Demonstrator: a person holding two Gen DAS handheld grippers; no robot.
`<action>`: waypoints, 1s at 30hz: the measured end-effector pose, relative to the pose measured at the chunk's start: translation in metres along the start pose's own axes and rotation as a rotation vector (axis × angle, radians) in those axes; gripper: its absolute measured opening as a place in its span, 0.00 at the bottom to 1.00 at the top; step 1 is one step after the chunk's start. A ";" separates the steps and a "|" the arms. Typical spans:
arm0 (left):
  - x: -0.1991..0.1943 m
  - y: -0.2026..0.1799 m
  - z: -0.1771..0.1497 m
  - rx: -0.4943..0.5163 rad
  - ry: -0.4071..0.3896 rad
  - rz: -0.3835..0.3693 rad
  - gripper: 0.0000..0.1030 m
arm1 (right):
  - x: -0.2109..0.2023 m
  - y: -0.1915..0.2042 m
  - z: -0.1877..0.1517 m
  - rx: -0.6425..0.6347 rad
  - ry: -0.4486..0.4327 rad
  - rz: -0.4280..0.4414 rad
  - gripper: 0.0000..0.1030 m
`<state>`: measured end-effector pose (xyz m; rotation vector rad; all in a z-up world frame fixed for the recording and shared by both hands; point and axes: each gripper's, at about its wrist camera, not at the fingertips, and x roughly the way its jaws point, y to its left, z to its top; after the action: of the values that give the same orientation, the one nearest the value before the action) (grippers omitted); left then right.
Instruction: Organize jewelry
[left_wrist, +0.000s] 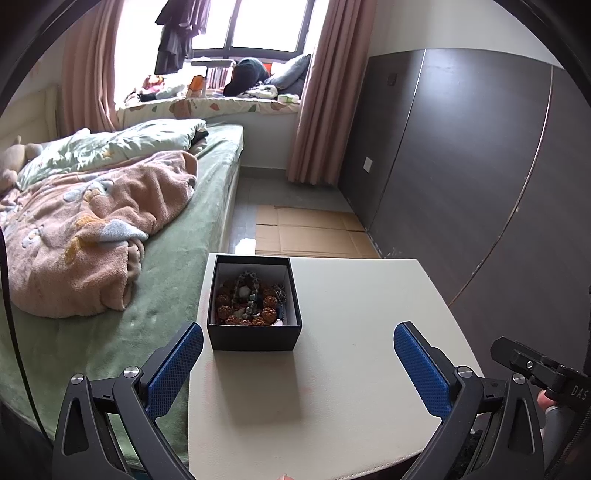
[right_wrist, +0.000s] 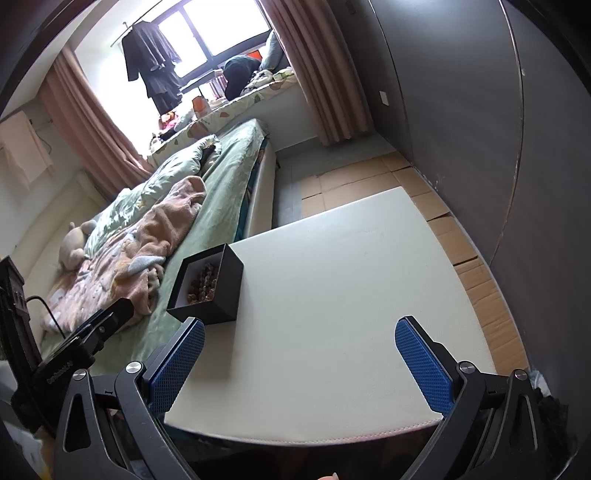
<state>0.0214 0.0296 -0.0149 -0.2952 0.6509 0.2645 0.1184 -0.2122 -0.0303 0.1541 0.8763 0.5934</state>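
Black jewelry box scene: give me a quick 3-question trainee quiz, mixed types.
1. True or false: the black square cardboard box has its lid on.
2. Where on the white table does the box stand? A) at the edge beside the green-sheeted bed B) centre C) at the edge by the dark wardrobe
3. Fill in: both the left claw and right claw are ____.

Key: 1 false, its beaded bracelets show; 2 A; 3 open, holding nothing.
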 end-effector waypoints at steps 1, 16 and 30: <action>0.000 0.000 0.000 0.000 0.000 -0.001 1.00 | 0.000 0.000 0.000 0.001 -0.001 -0.001 1.00; 0.000 0.000 -0.001 -0.004 0.002 -0.002 1.00 | 0.000 0.000 0.000 -0.002 0.000 -0.001 1.00; -0.001 -0.003 -0.001 -0.006 0.002 -0.005 1.00 | 0.003 0.005 -0.004 -0.014 0.004 -0.004 1.00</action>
<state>0.0204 0.0264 -0.0146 -0.3032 0.6509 0.2615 0.1148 -0.2062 -0.0331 0.1385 0.8761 0.5963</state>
